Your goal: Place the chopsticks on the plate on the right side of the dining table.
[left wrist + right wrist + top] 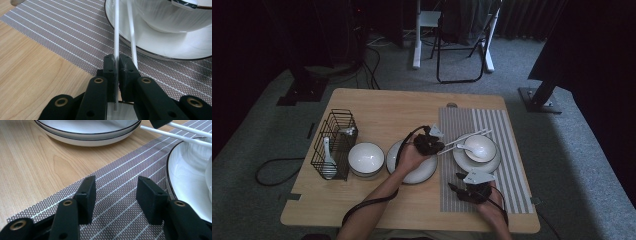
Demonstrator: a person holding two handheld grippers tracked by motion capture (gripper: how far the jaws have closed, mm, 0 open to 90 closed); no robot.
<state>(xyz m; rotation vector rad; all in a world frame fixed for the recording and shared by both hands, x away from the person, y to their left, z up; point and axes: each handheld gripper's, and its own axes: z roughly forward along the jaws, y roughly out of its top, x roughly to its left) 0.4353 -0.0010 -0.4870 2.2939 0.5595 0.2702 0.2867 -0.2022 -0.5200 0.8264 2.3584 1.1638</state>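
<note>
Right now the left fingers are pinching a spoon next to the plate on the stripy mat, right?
Not a spoon. The left fingers are pinching a white chopstick, as the left gripper view shows. It does lie next to the plate on the stripy mat.

Your left gripper [117, 65] hides the chopstick's [116, 37] lower stretch; the bowl [172, 15] (top edge) and plate [185, 180] are cut off.

Dim room: grey carpet floor [572, 150] surrounds a light wooden desk [377, 105]. Beyond it stand a black-framed chair [462, 45] and a white stand [418, 35]; dark curtains [522, 17] hang behind.
</note>
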